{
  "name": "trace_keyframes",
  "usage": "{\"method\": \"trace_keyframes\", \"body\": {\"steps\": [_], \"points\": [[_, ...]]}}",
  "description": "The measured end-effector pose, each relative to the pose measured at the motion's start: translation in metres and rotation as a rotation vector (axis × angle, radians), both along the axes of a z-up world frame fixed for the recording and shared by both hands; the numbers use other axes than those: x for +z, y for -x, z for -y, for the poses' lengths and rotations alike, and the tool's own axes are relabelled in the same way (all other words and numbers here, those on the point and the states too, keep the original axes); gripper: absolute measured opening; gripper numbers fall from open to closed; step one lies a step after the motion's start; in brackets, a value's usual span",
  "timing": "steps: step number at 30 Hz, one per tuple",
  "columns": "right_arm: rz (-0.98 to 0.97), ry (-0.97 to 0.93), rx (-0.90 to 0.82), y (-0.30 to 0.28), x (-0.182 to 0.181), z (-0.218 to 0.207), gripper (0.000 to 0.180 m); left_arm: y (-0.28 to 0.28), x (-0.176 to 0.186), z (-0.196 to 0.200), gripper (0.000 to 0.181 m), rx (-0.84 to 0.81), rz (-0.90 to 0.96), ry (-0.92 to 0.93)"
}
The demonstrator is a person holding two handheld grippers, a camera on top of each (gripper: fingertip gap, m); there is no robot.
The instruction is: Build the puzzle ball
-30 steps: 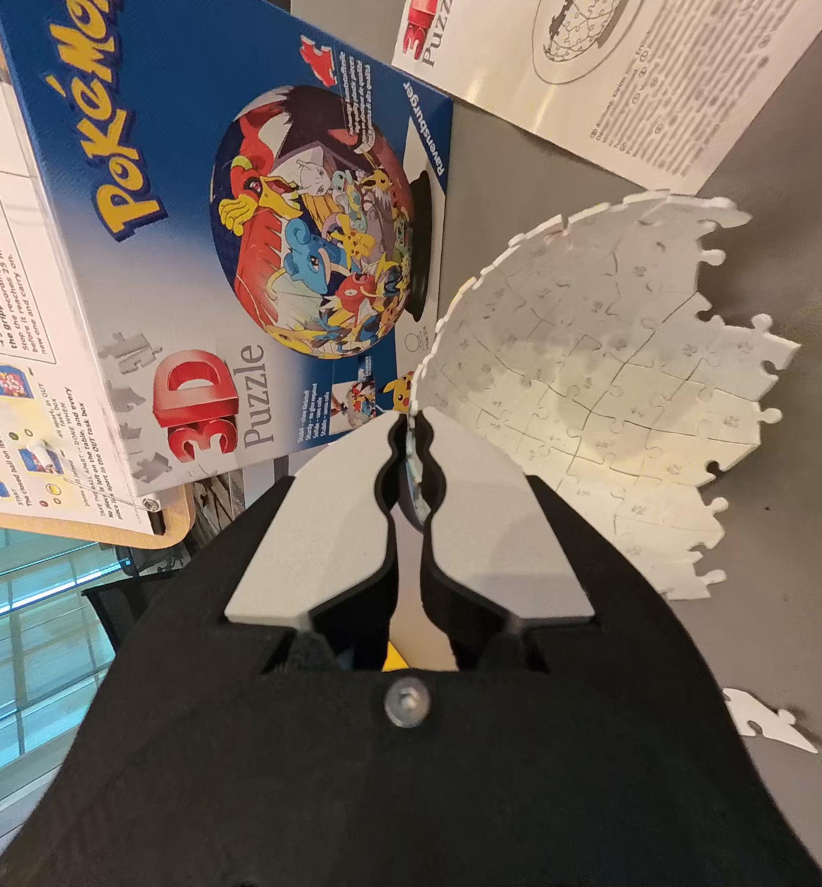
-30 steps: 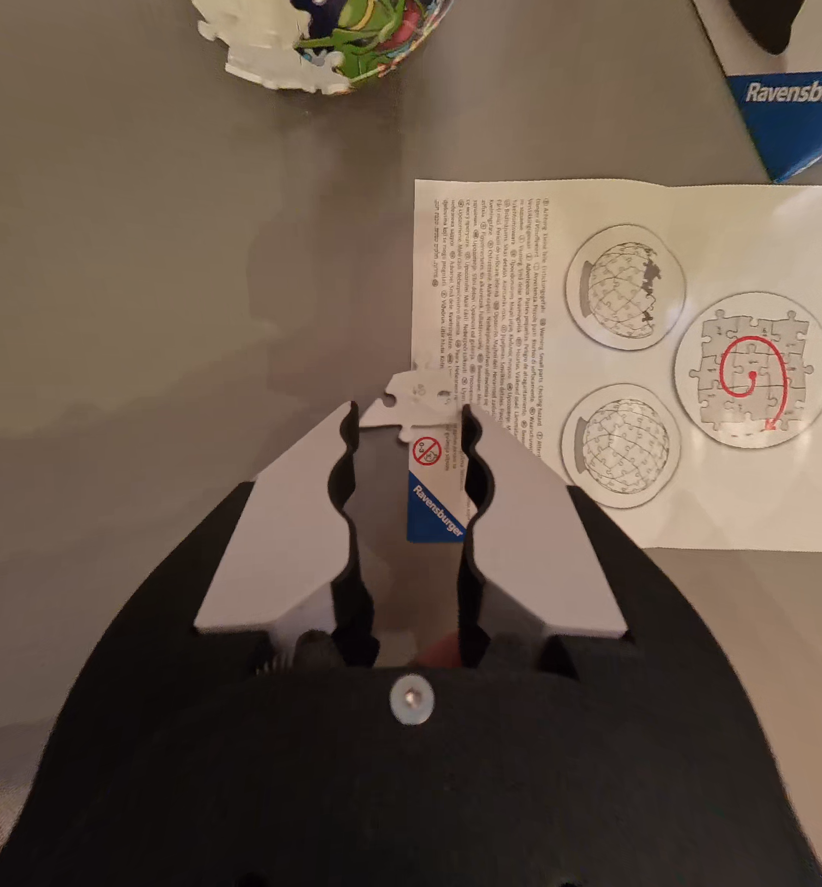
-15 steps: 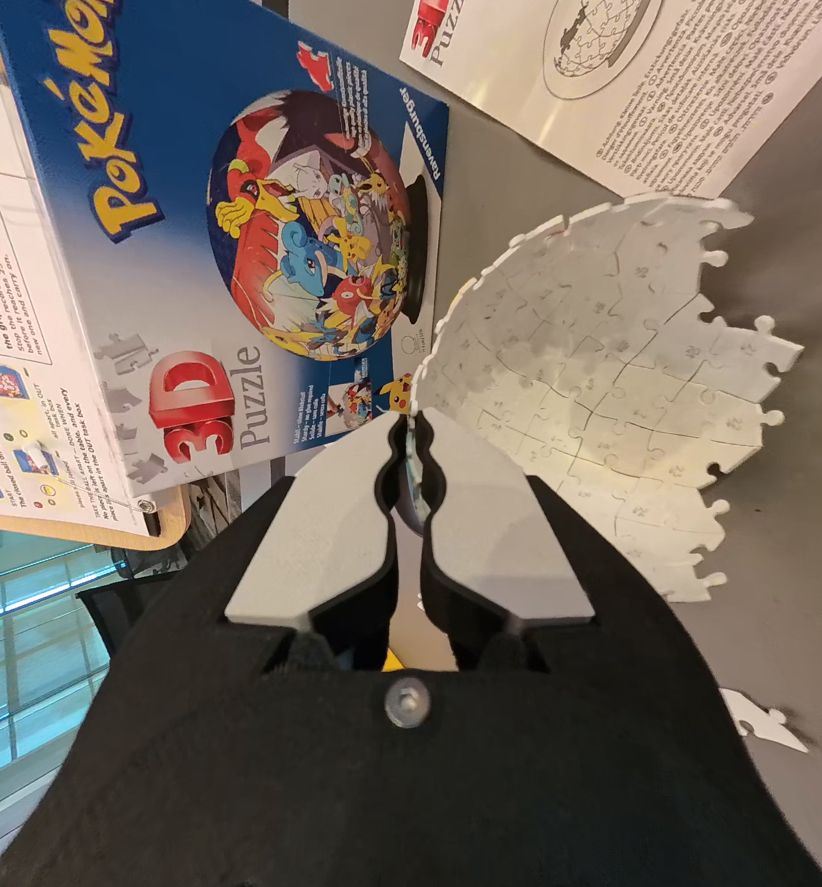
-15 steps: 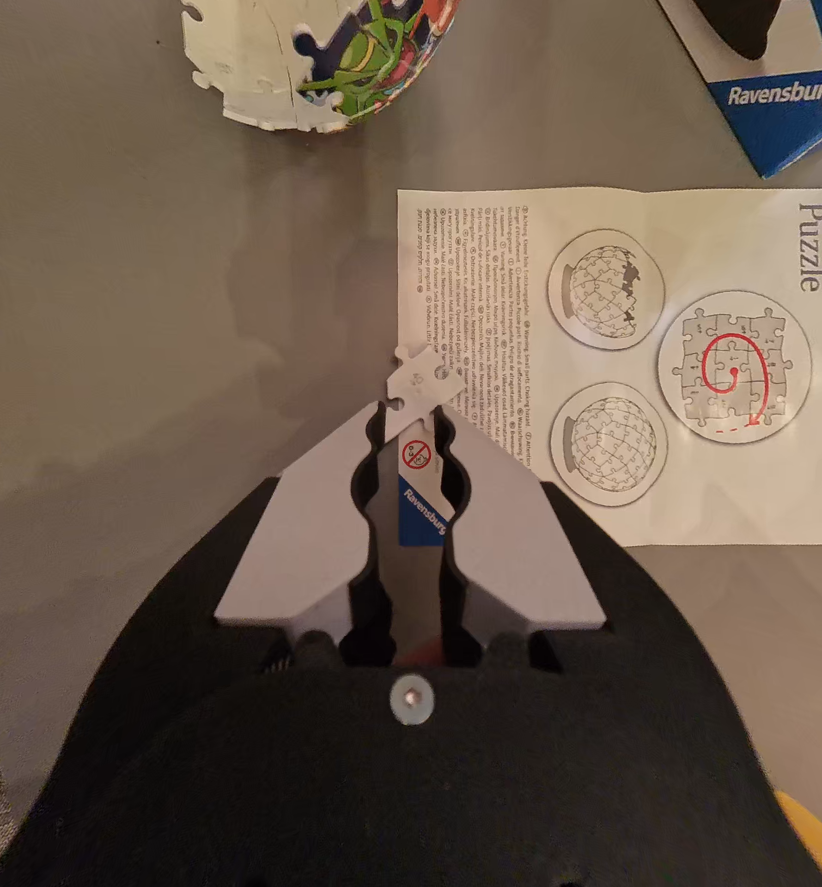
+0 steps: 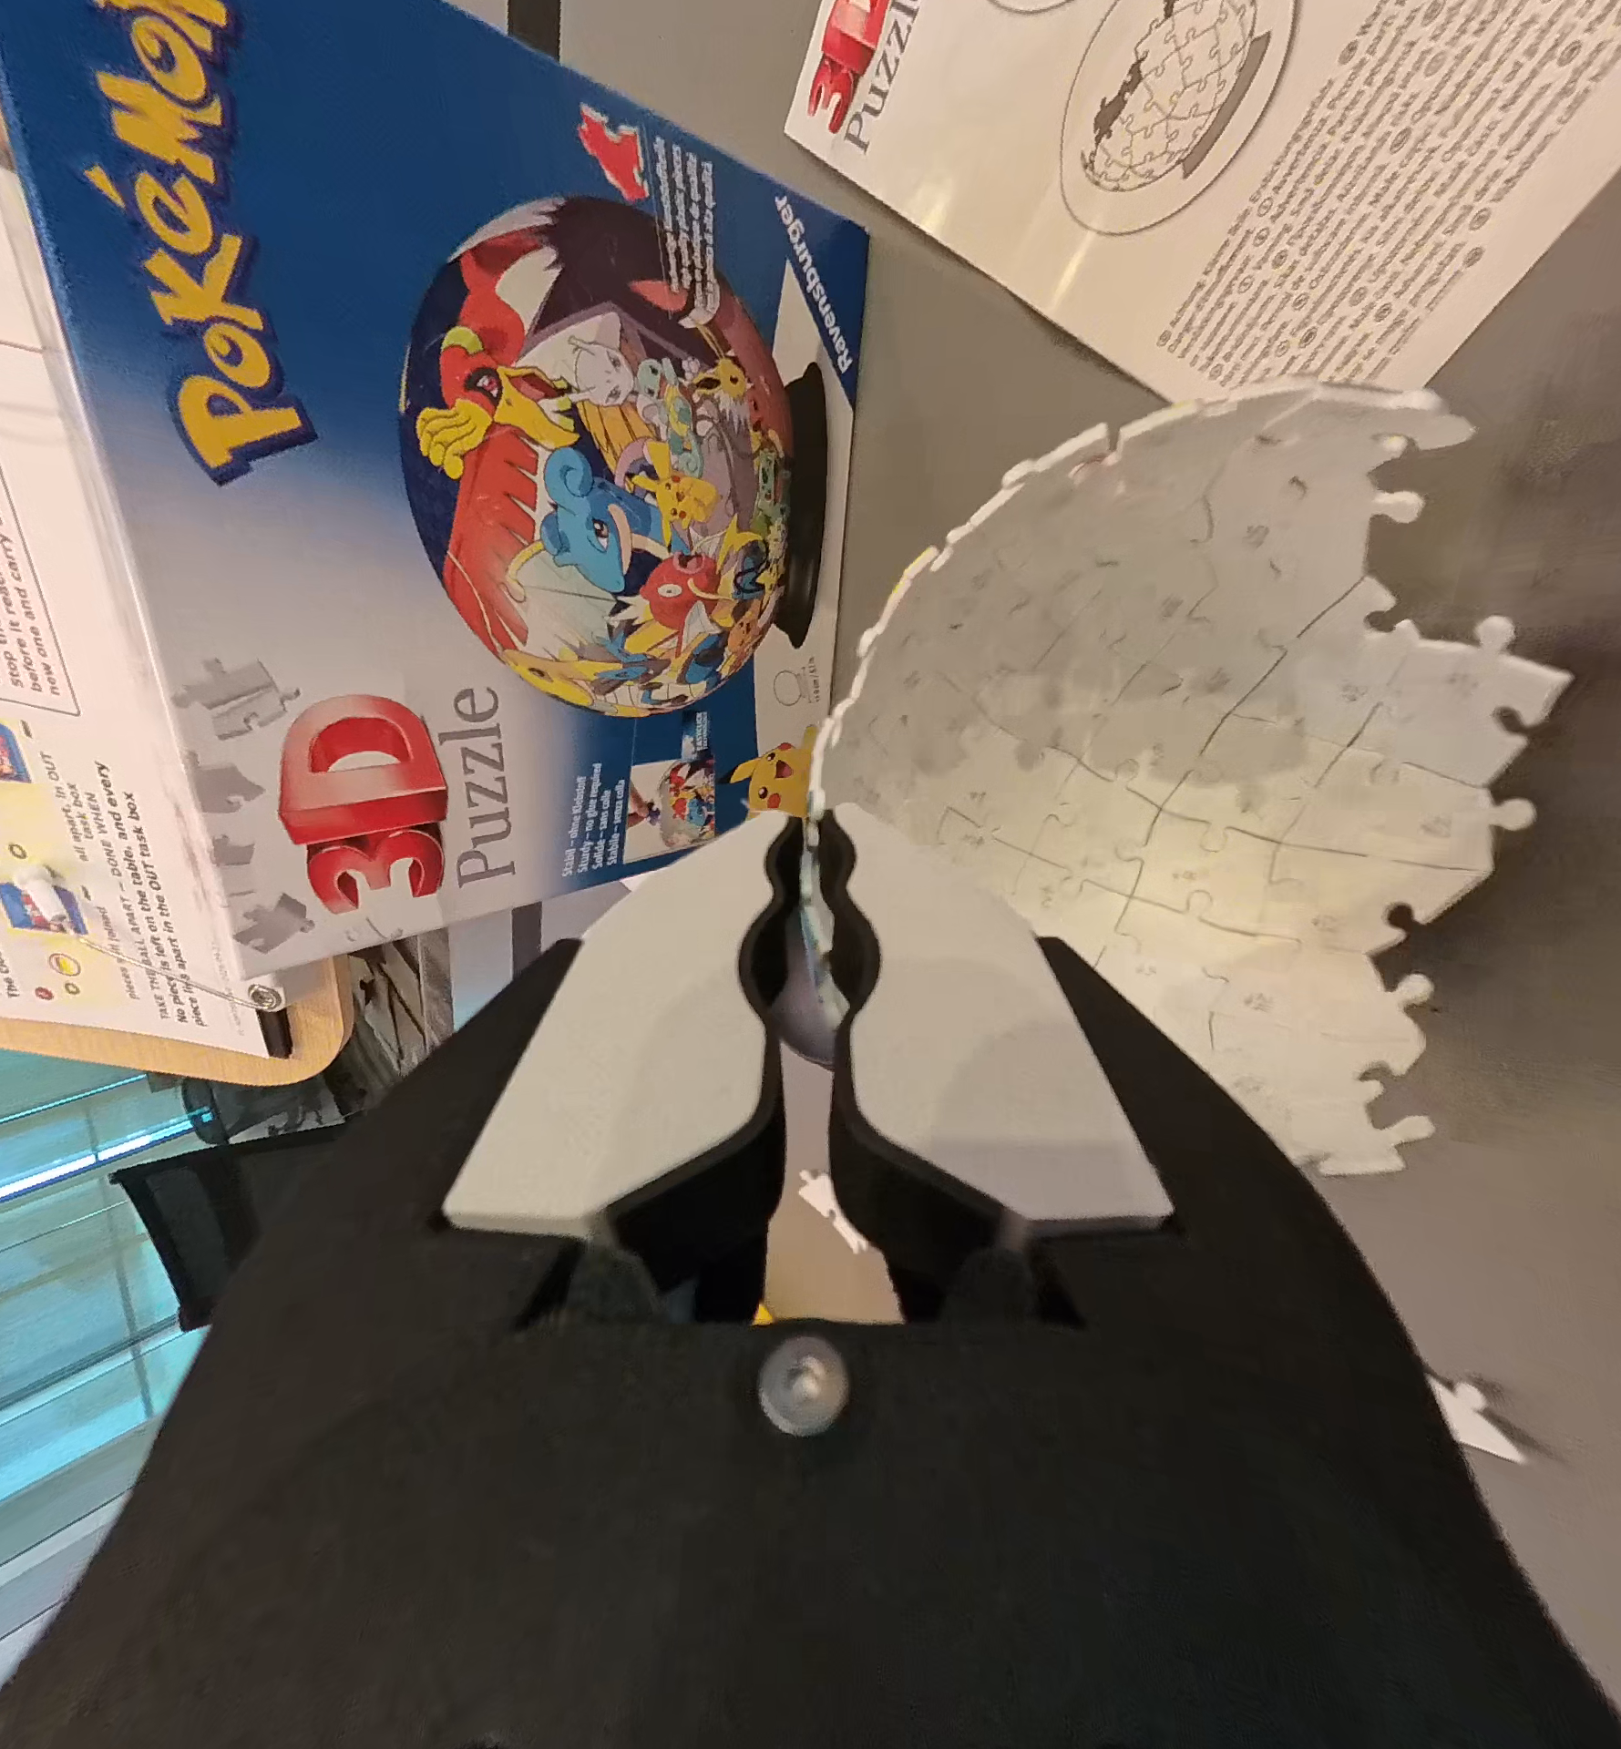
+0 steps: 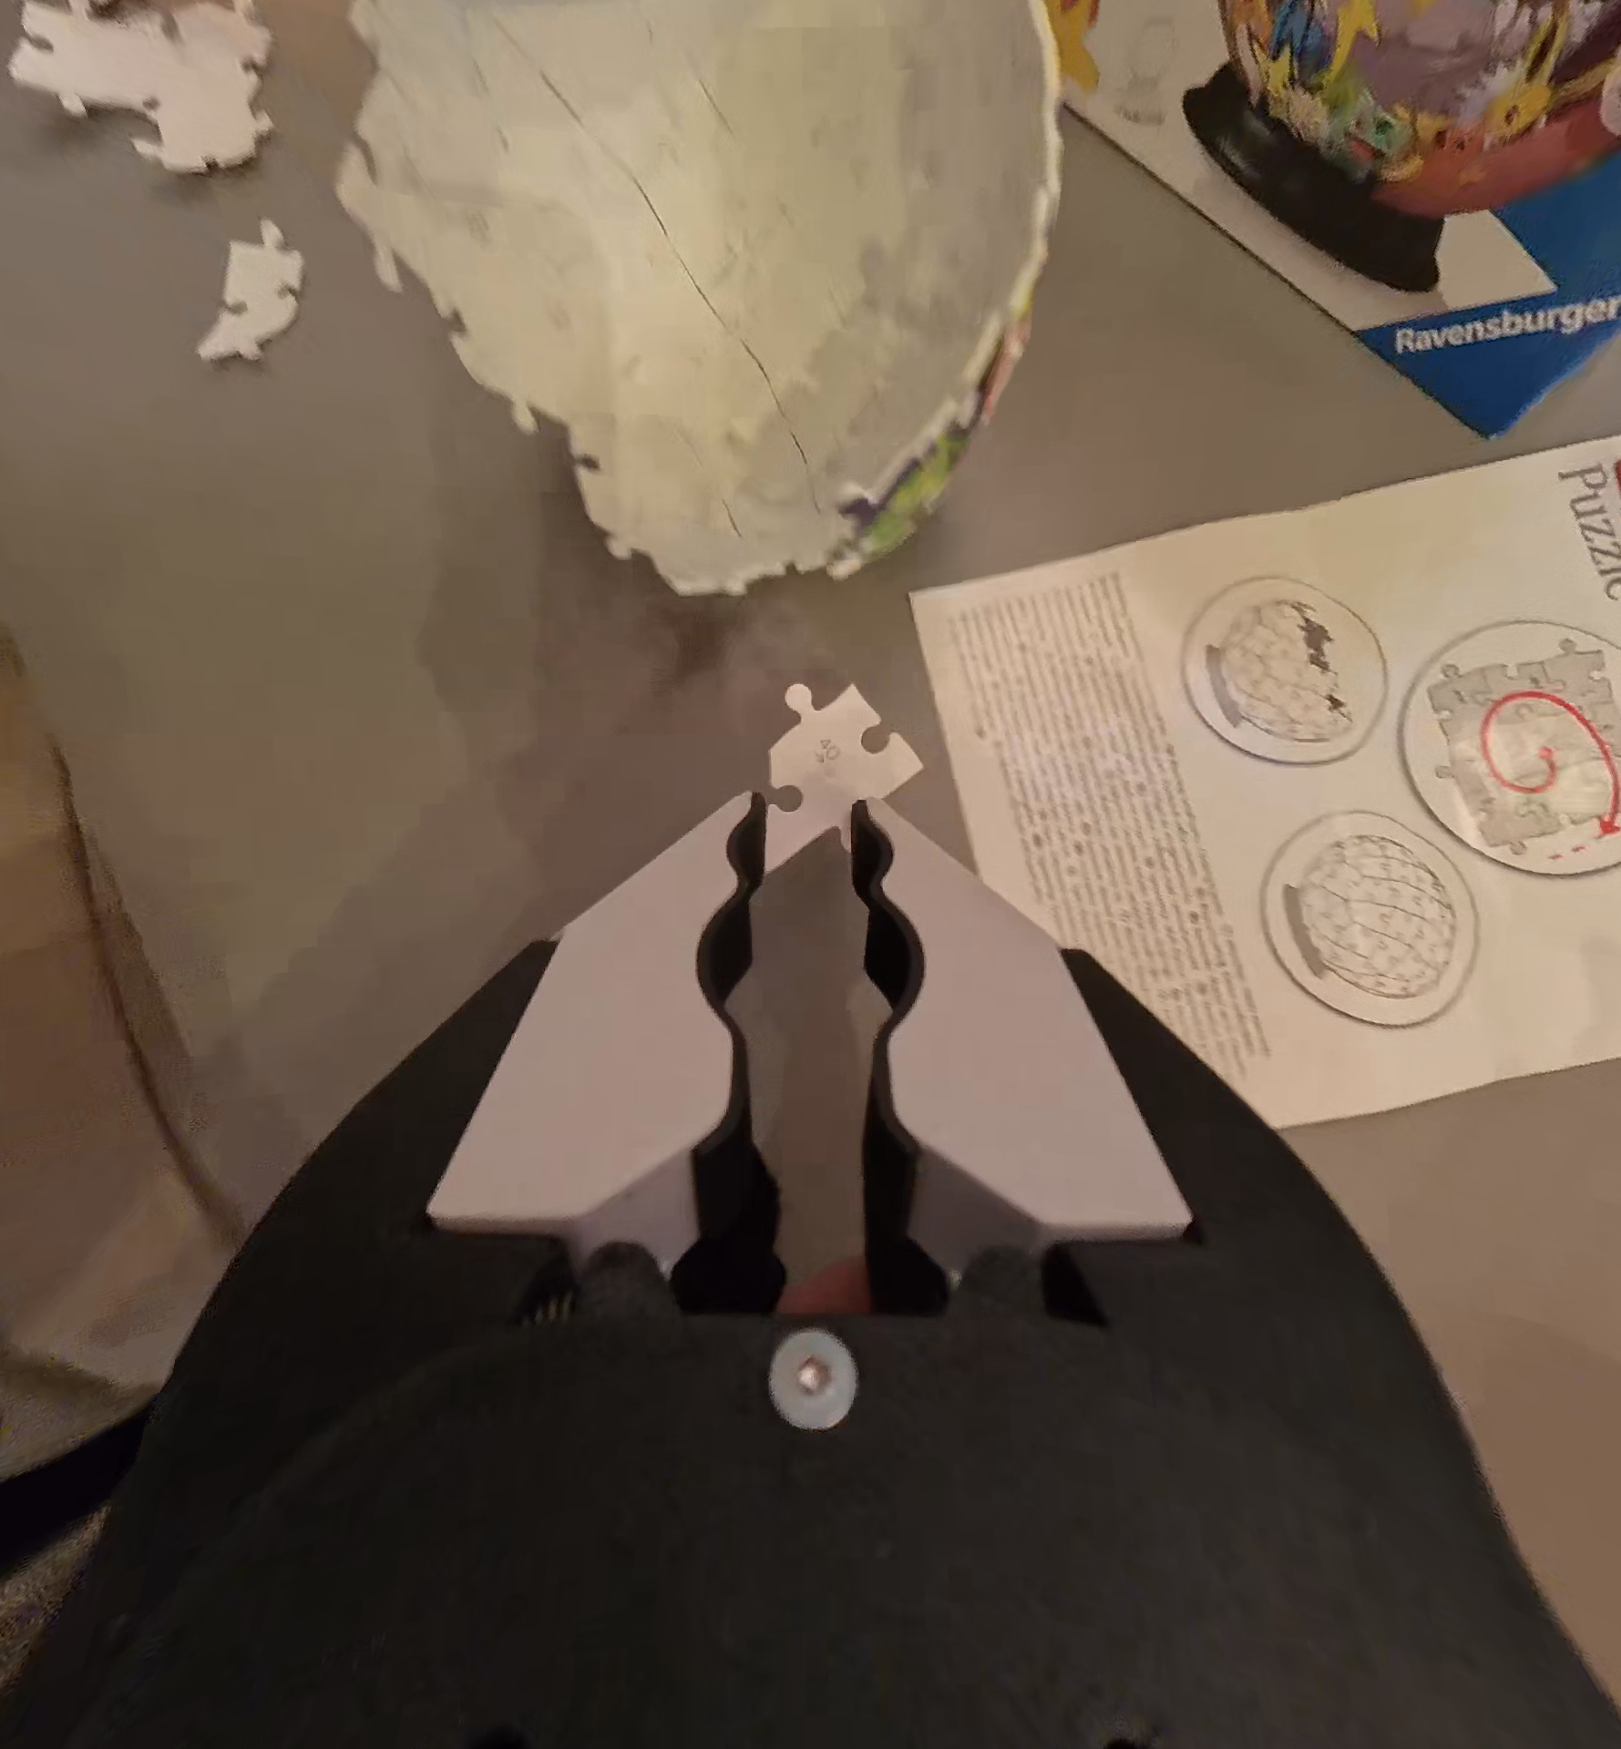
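The half-built puzzle ball [image 5: 1166, 757] is a curved shell of joined pieces with its white inner side facing me. My left gripper [image 5: 811, 833] is shut on the shell's rim and holds it above the grey table. In the right wrist view the shell [image 6: 712, 284] fills the upper middle, with coloured print along its right rim. My right gripper [image 6: 806, 814] is shut on a single white puzzle piece [image 6: 835, 757], which sticks out past the fingertips just below the shell.
The blue puzzle box [image 5: 428, 473] lies left of the shell and also shows in the right wrist view [image 6: 1450, 189]. The white instruction sheet [image 6: 1308, 804] lies to the right. Loose white pieces [image 6: 162, 85] lie at the far left, one more [image 5: 1478, 1420] near the left gripper.
My right gripper closed on the single piece, lifted it off the instruction sheet and carried it close to the shell. The left gripper and shell have barely moved.
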State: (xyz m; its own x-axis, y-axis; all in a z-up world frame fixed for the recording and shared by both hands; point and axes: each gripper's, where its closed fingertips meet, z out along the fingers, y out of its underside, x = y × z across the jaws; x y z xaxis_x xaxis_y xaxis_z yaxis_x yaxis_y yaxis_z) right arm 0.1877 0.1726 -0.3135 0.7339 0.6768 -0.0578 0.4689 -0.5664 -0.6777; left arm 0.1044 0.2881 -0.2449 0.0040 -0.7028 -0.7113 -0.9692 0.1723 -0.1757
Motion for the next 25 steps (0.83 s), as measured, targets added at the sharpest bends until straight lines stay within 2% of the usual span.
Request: {"method": "trace_keyframes", "body": {"steps": [1, 8, 16, 25], "points": [[0.005, -0.002, -0.018, 0.006, 0.002, 0.0, 0.016, 0.0, 0.0, 0.001, 0.003, 0.002, 0.003, 0.007], [0.032, 0.008, -0.157, 0.03, 0.004, -0.01, 0.016, 0.002, -0.002, 0.01, 0.003, 0.026, 0.021, 0.06], [0.064, 0.032, -0.223, 0.04, 0.0, -0.008, 0.016, 0.008, -0.004, 0.015, 0.004, 0.05, 0.068, 0.11], [0.009, 0.001, -0.312, 0.045, 0.0, -0.004, 0.016, 0.01, -0.006, 0.014, 0.005, 0.051, 0.133, 0.177]]}}
